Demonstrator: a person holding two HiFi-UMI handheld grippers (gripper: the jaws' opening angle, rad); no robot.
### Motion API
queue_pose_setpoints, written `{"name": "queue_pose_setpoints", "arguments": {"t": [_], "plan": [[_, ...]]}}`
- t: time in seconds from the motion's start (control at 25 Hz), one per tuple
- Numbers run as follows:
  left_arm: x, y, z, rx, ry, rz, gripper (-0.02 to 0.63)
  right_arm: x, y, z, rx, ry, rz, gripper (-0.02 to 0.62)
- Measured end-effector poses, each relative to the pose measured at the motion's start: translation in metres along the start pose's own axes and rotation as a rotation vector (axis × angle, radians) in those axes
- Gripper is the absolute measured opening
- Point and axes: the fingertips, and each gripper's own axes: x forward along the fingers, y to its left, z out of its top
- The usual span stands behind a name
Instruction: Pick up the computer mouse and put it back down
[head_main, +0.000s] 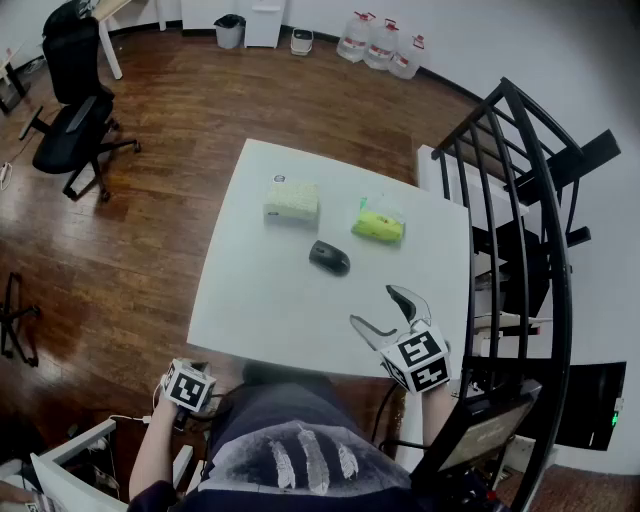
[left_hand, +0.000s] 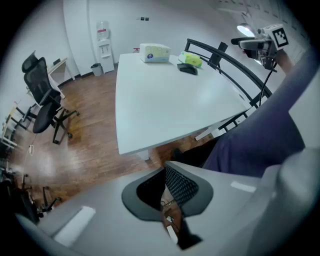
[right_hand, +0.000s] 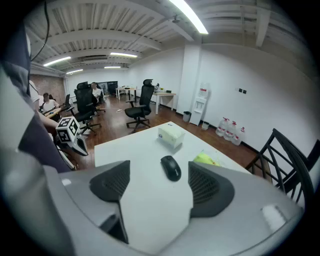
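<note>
No legible text; logo mark on tissue box (head_main: 291, 200) too blurred to read.

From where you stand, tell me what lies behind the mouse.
Beyond the mouse, farther up the white table, lie a tissue box on the left and a yellow-green packet on the right. Only the tabletop beneath them is covered.
</note>
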Motion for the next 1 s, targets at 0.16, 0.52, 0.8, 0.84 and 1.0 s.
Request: {"name": "queue_pose_setpoints", "arguments": {"t": [0.16, 0.52, 0.8, 0.84, 1.0], "plan": [[0.003, 0.001, 0.015, -0.032, 0.043, 0.065, 0.015, 0.033, -0.037, 0.006, -0.064, 0.041, 0.044, 0.377], [0.017, -0.022, 0.019, -0.177, 0.088, 0.105, 0.015, 0.131, -0.067, -0.011, -0.147, 0.146, 0.171, 0.377], [0.031, -0.031, 0.03, -0.118, 0.09, 0.056, 0.015, 0.192, -0.062, -0.031, -0.226, 0.324, 0.213, 0.377], [0.032, -0.027, 0.032, -0.113, 0.088, 0.05, 0.015, 0.2, -0.061, -0.034, -0.229, 0.35, 0.215, 0.377], [0.033, -0.013, 0.04, -0.068, 0.084, 0.016, 0.015, 0.222, -0.053, -0.045, -0.235, 0.443, 0.217, 0.377]]}}
